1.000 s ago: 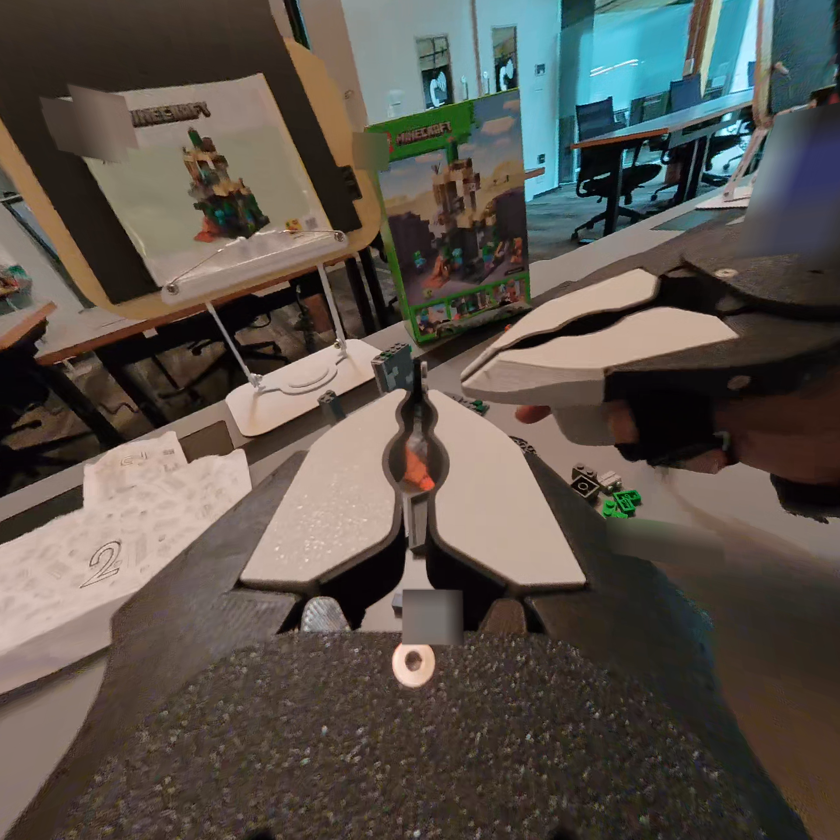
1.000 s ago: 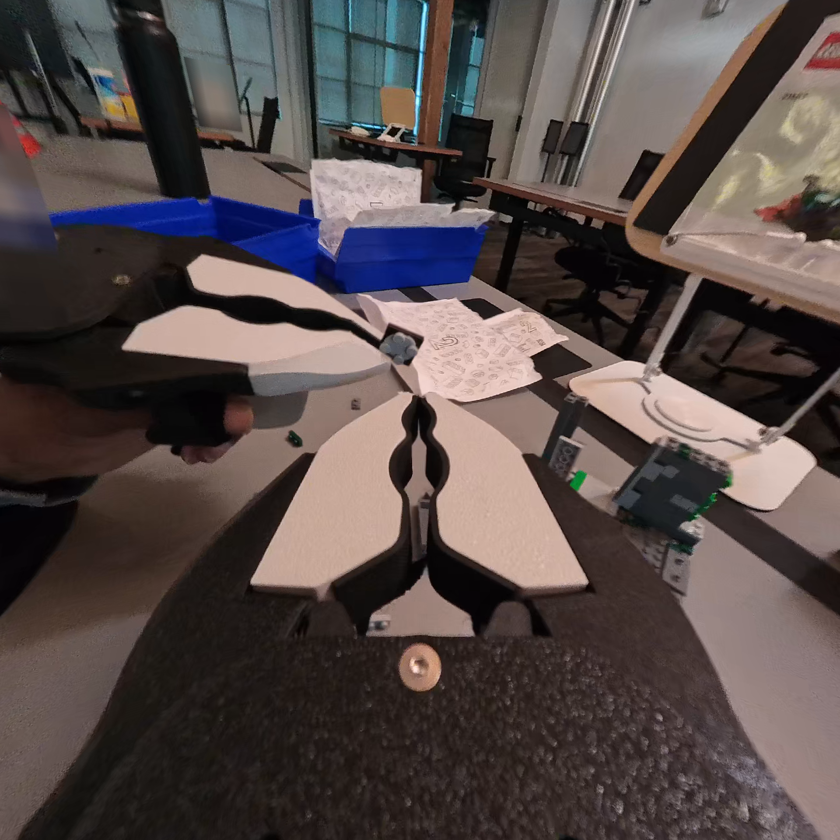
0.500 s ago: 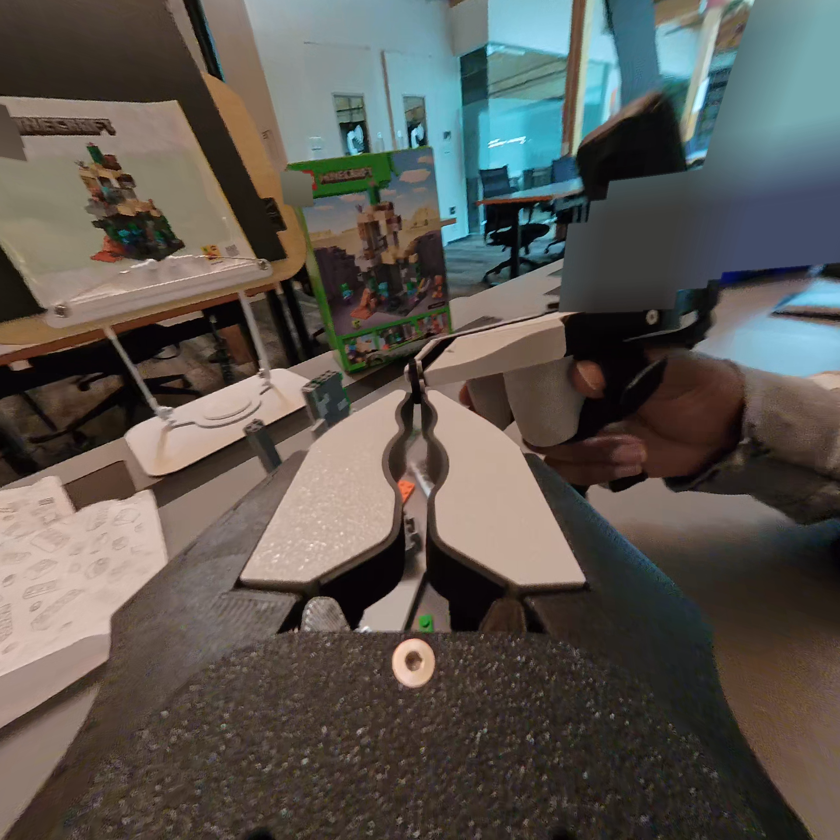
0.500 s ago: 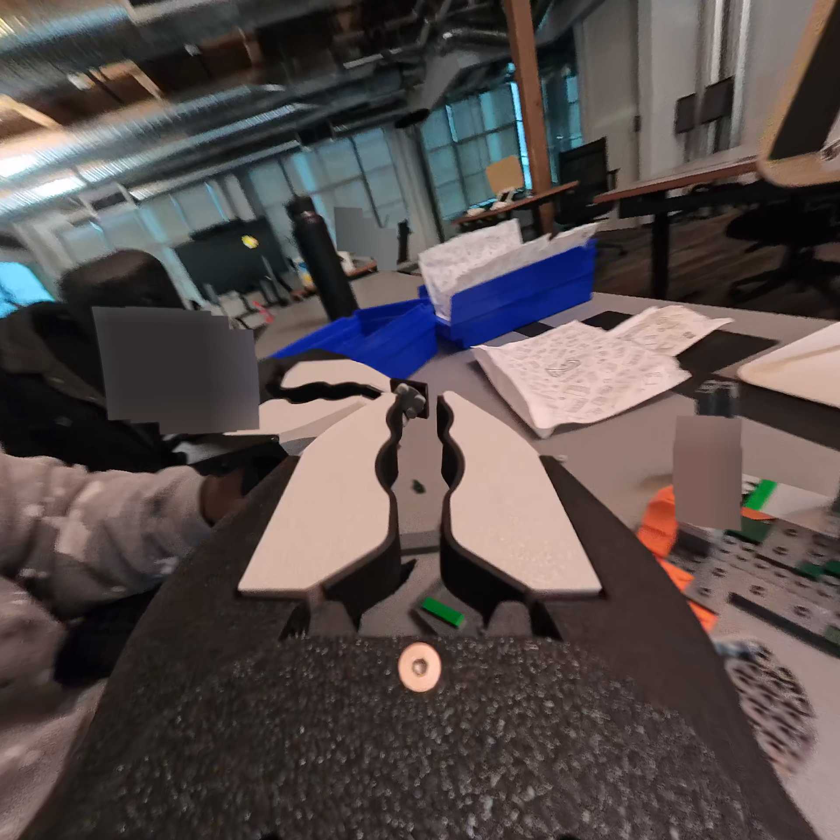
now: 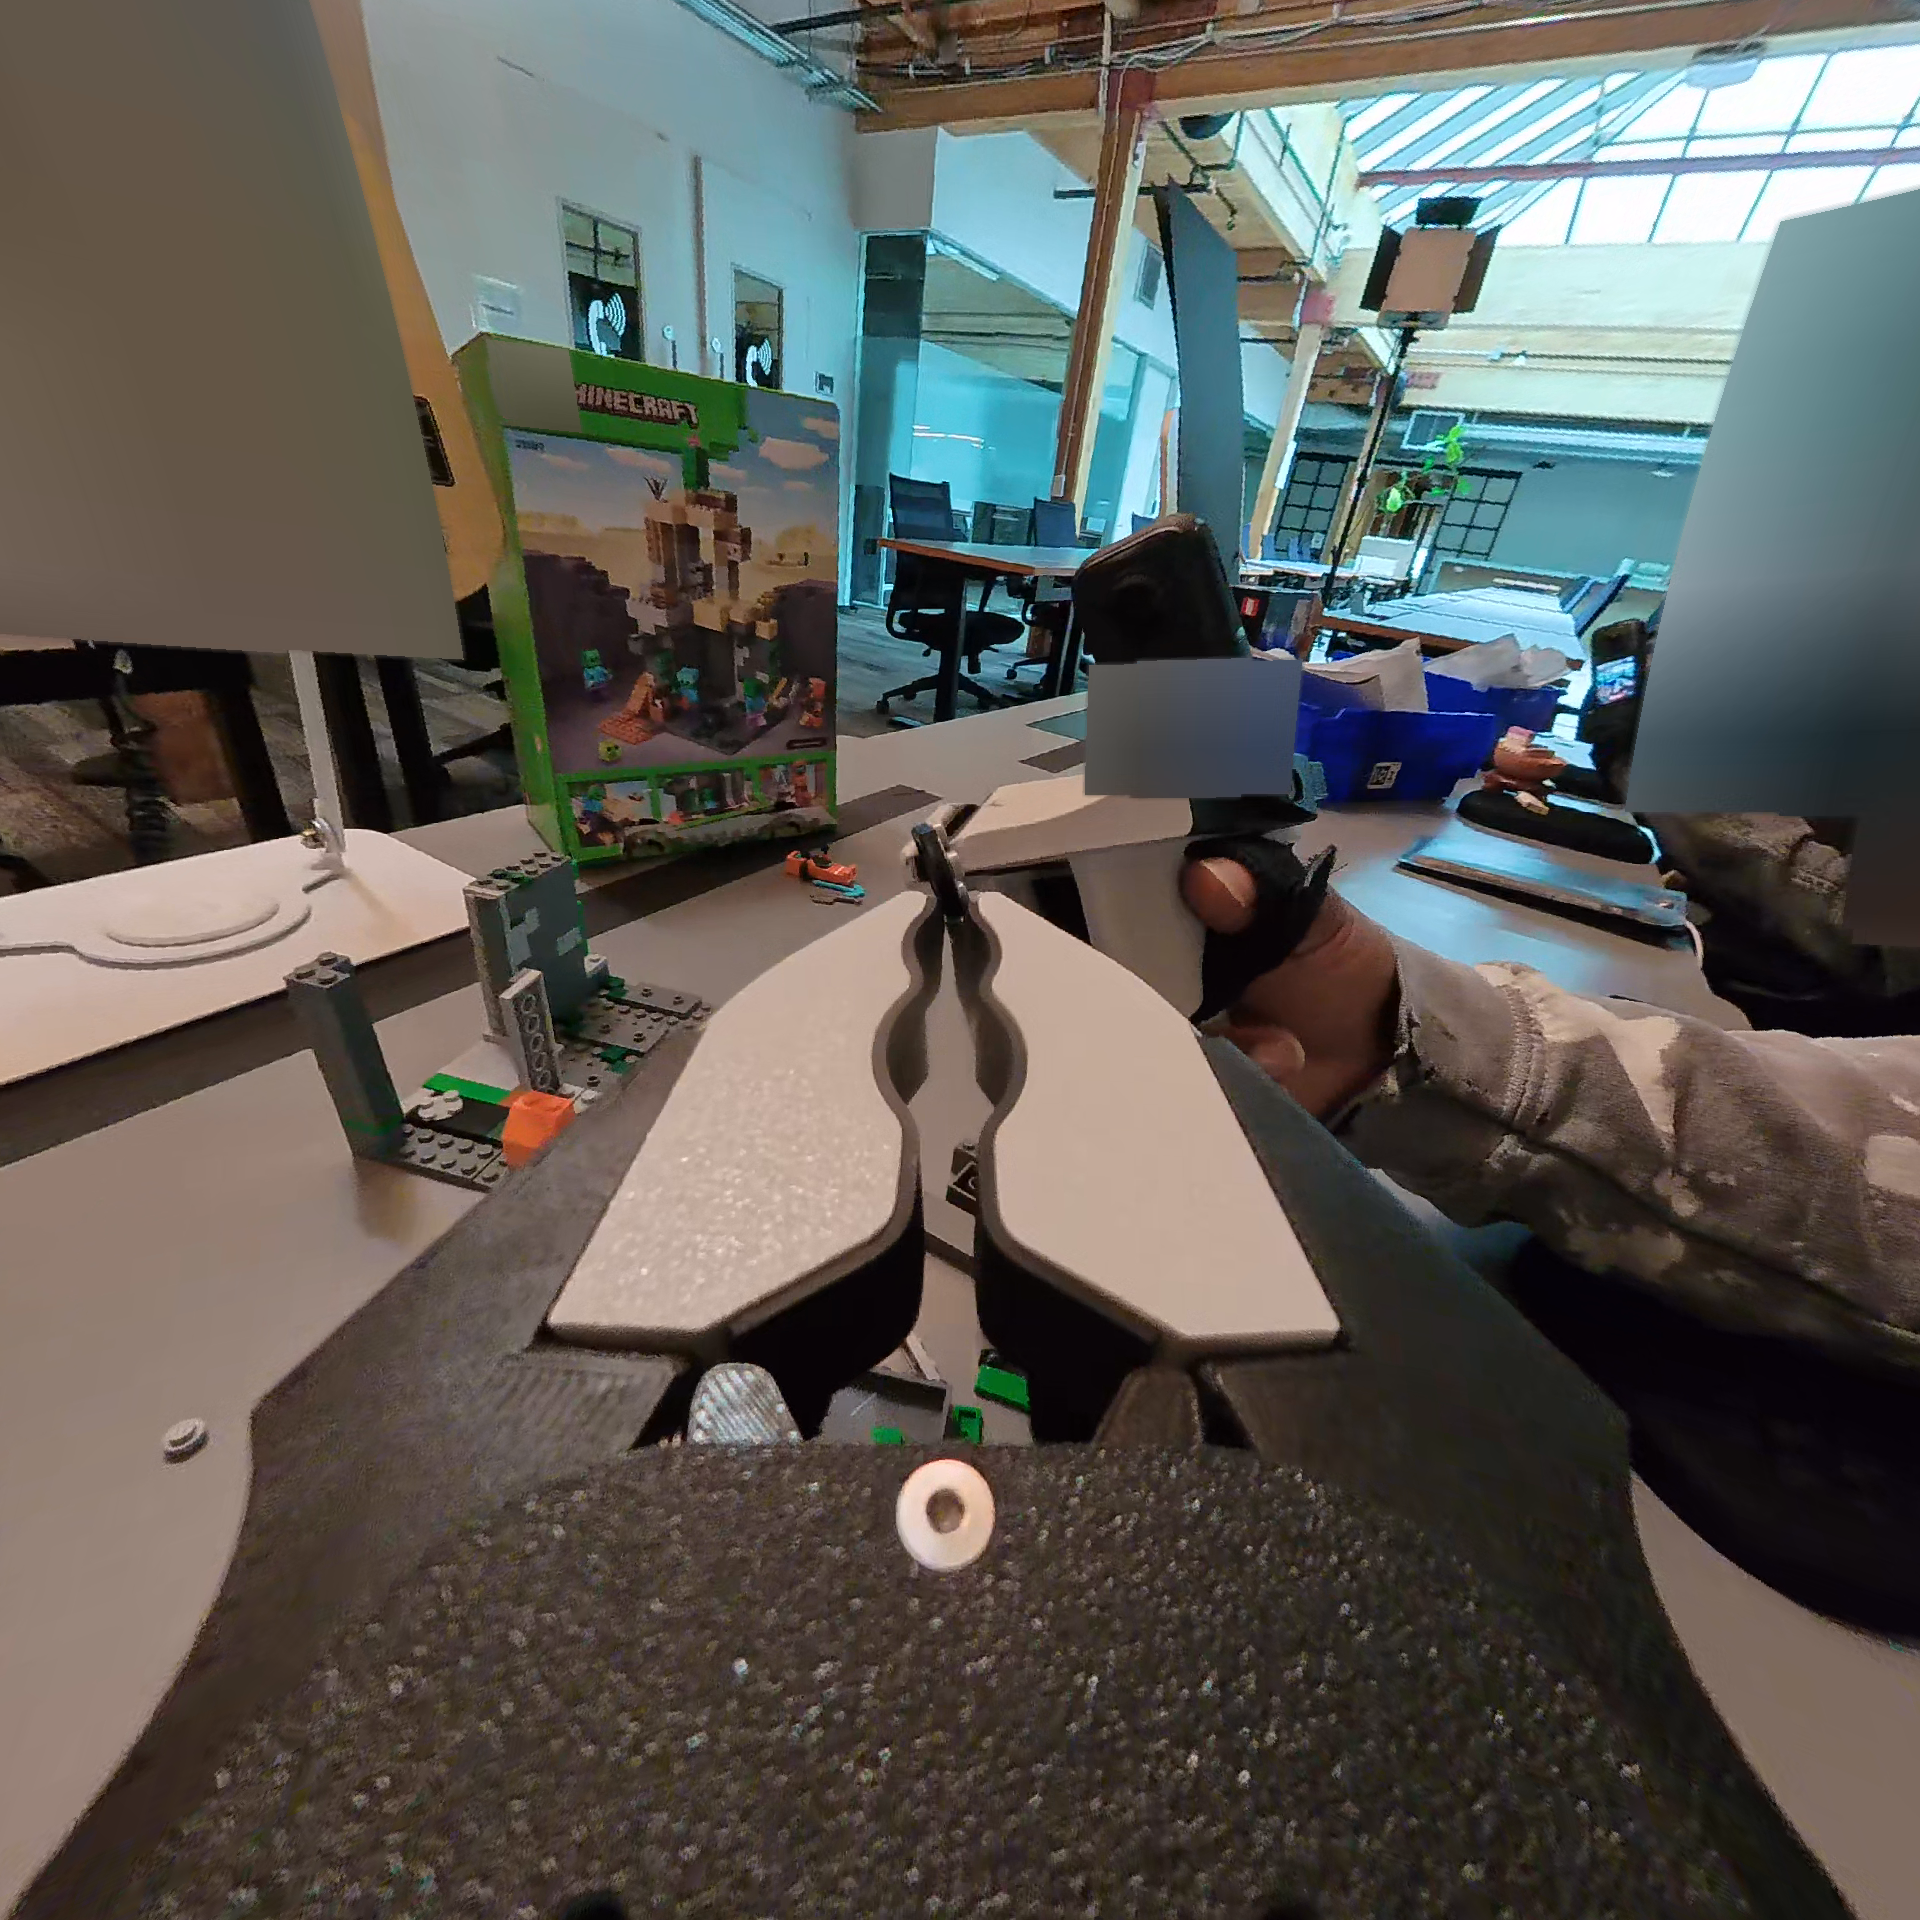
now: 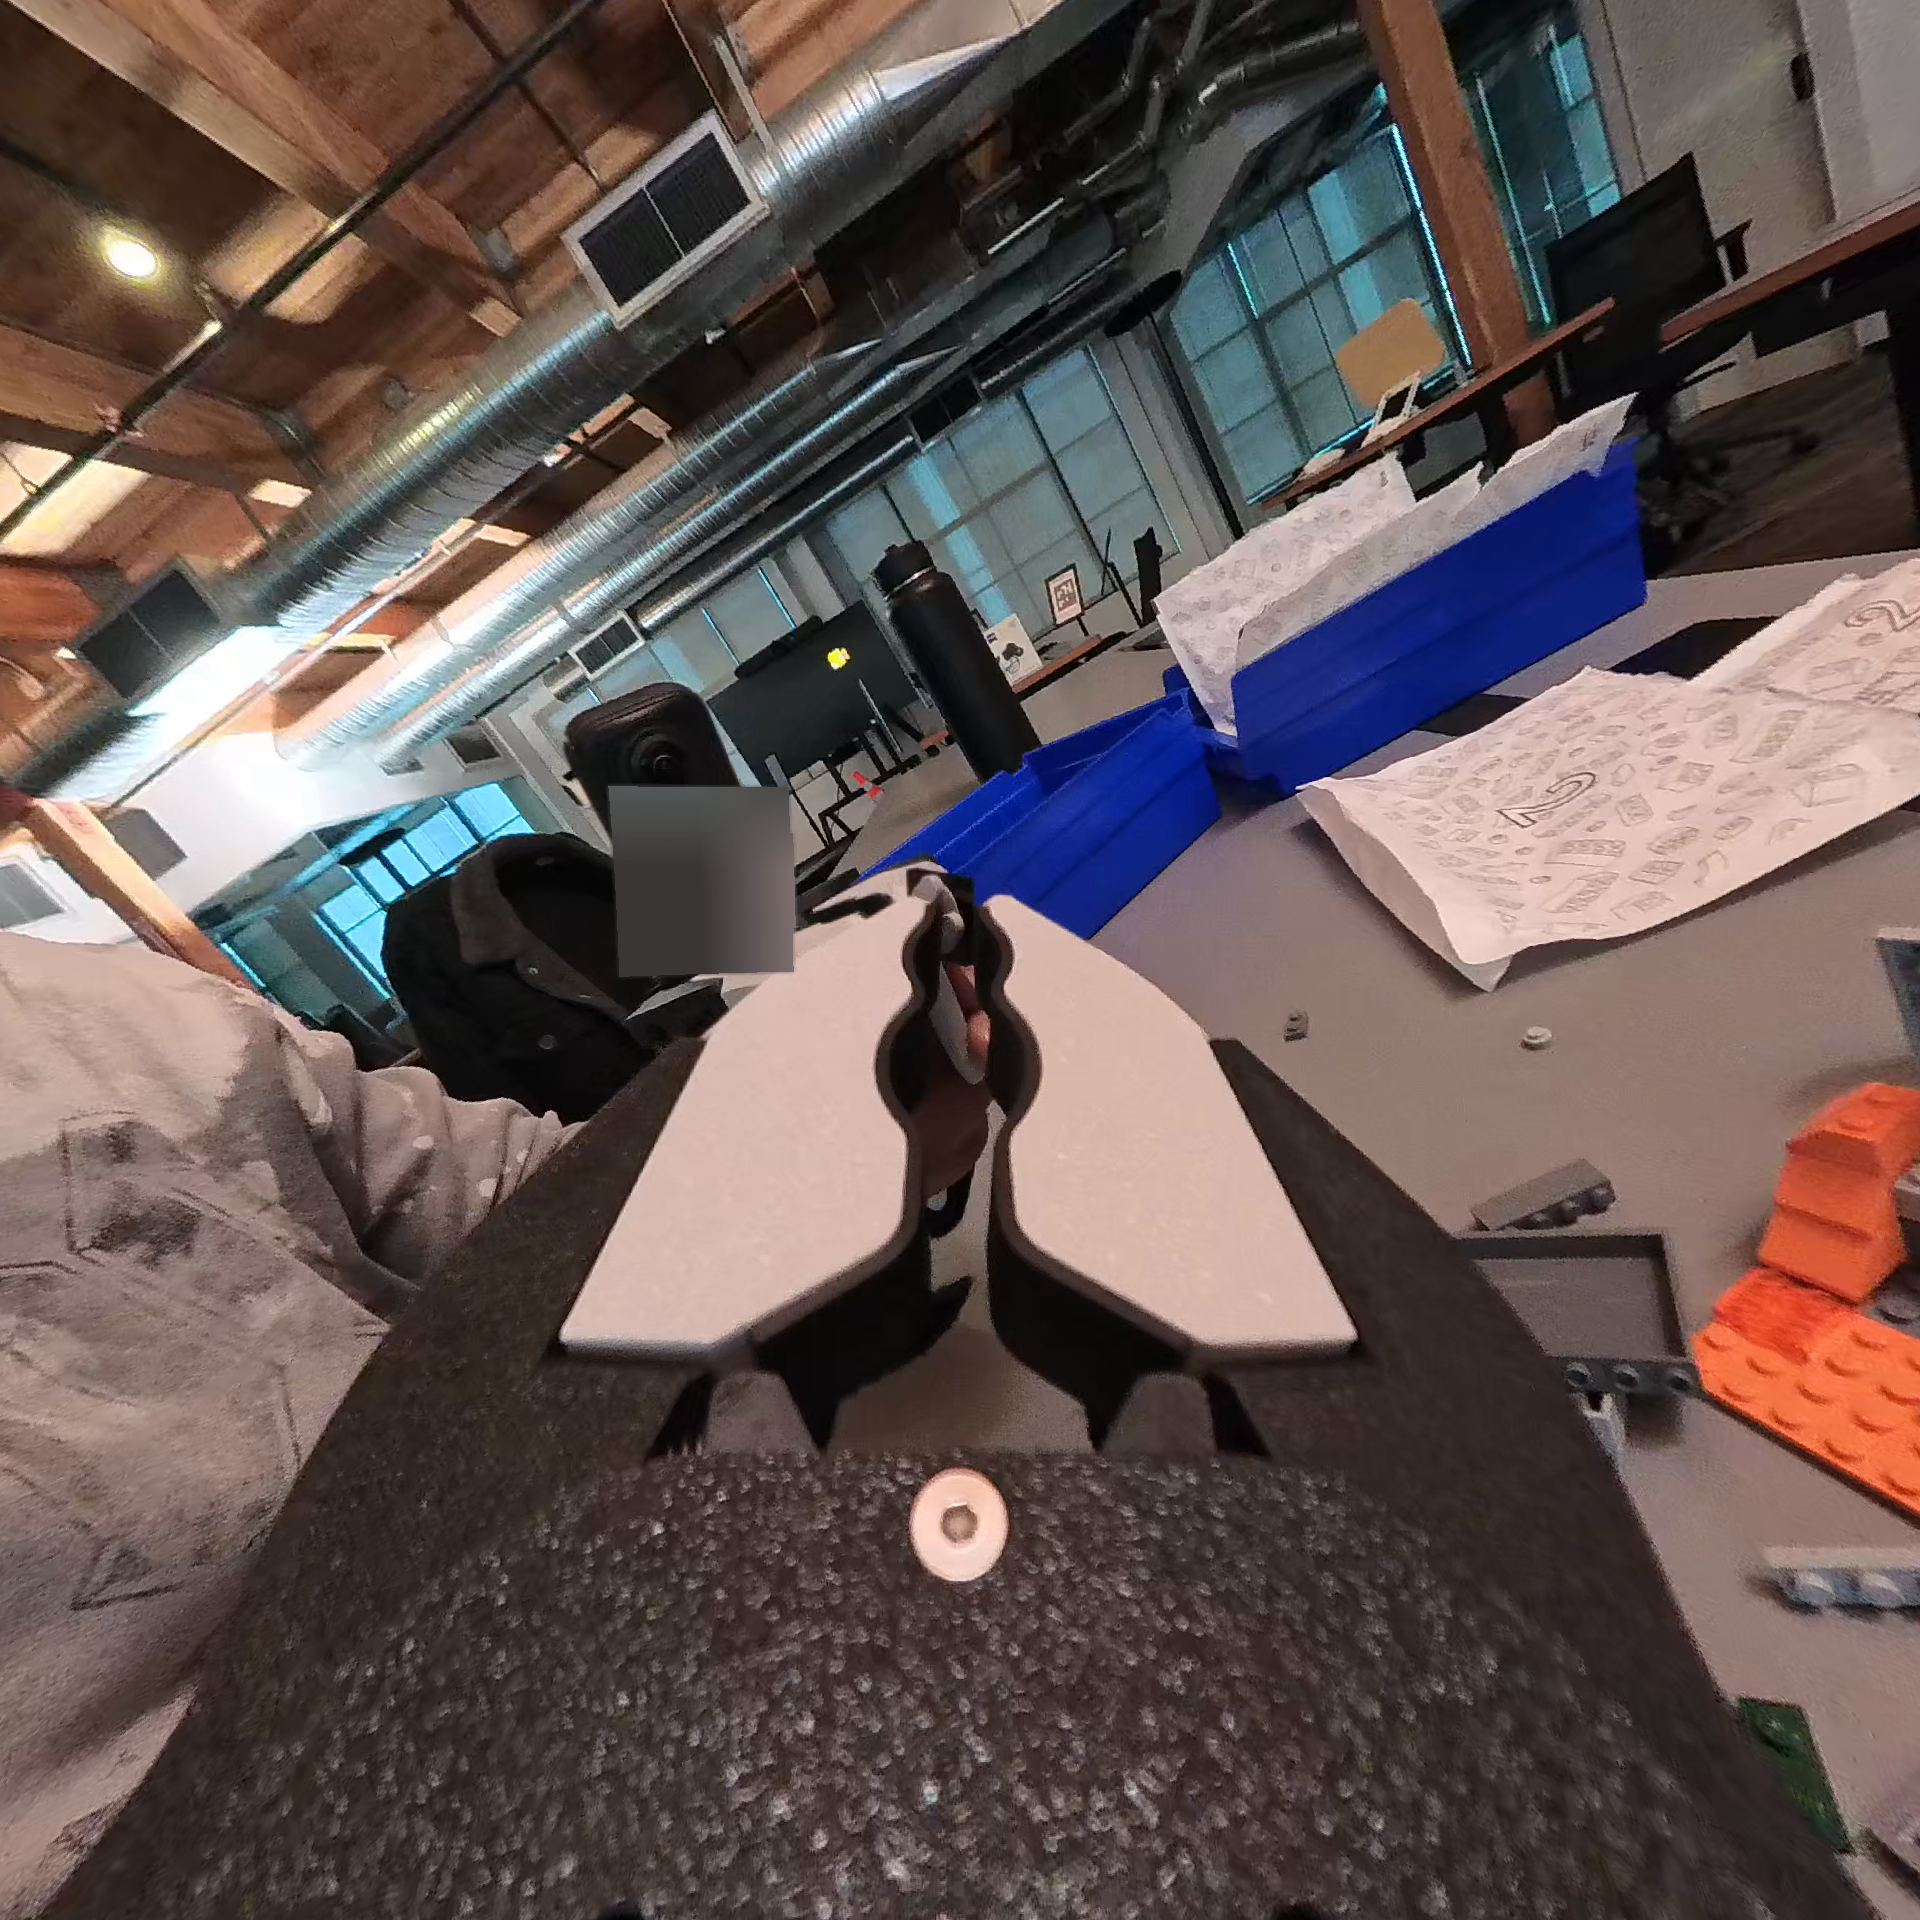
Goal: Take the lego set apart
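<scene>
My left gripper [image 5: 948, 902] and my right gripper [image 6: 951, 914] meet tip to tip above the table. Both are shut on one small dark grey lego piece [image 5: 938, 868], which also shows in the right wrist view [image 6: 948, 920]. In the left wrist view the right gripper [image 5: 928, 844] comes in from the right, held by a gloved hand. The partly taken-apart lego build [image 5: 530, 966] stands on the table to the left, with a grey wall, a dark pillar [image 5: 343, 1049] and an orange brick [image 5: 535, 1117]. Orange plates [image 6: 1839, 1351] and a grey frame [image 6: 1579, 1299] lie at the right of the right wrist view.
The green lego box [image 5: 675, 613] stands behind the build, beside a white stand base [image 5: 156, 935]. Blue bins [image 6: 1434, 613], printed paper bags [image 6: 1621, 810] and a black bottle [image 6: 956, 675] sit further off. Small loose pieces [image 6: 1294, 1027] lie on the grey table. Left and right tips are no more than a few centimetres apart. Both grippers' tips are roughly 20 cm from the dark pillar [image 5: 343, 1049].
Both grippers have swung towards each other and risen off the table. Their tips have met, and the right gripper has shut on the small piece that the left one holds.
</scene>
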`<state>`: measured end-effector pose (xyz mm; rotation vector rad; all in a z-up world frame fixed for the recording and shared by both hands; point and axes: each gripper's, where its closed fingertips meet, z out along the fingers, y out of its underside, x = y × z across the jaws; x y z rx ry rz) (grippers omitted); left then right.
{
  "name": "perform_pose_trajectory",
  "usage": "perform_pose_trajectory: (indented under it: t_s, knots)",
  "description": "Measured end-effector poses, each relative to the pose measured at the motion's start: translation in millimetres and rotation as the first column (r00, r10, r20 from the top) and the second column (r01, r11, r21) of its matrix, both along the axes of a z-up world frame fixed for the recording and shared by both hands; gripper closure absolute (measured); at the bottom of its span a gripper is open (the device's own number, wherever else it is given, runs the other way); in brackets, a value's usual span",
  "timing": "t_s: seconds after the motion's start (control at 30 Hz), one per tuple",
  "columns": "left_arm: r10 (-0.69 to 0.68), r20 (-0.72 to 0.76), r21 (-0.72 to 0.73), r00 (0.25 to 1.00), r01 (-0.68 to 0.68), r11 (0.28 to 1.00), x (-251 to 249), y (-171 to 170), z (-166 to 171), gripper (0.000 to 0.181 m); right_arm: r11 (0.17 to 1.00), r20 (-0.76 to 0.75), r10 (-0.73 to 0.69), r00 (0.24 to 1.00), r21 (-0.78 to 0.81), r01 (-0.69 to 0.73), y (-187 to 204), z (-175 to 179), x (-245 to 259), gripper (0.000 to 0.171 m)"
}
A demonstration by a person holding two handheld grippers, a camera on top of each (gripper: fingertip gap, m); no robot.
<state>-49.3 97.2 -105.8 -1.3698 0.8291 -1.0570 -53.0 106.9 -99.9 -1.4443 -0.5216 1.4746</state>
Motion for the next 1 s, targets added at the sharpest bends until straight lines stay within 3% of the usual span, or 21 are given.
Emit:
perform_pose_trajectory:
  t_s: [0.37,0.67,0.87,1.0]
  knots:
    - [-0.035,-0.080,0.023,0.996,0.037,0.999,-0.6,-4.4,-2.6,0.178,0.999,0.065,0.032,0.997,-0.009,-0.032,-5.0,-1.7,0.1,0.166]
    - [0.098,-0.150,0.015,0.984,-0.096,0.995,-4.4,11.2,-14.0,0.178,0.968,0.292,-0.223,0.930,0.182,0.175,8.1,-12.2,-1.9,0.165]
    - [0.117,-0.143,-0.001,0.983,-0.119,0.993,-9.9,17.3,-13.5,0.178,0.935,0.353,-0.297,0.887,0.296,0.195,6.8,-11.8,-0.5,0.166]
    - [0.119,-0.154,0.026,0.981,-0.116,0.993,-9.7,16.2,-13.3,0.178,0.940,0.361,-0.290,0.886,0.283,0.192,6.8,-14.4,-5.6,0.158]
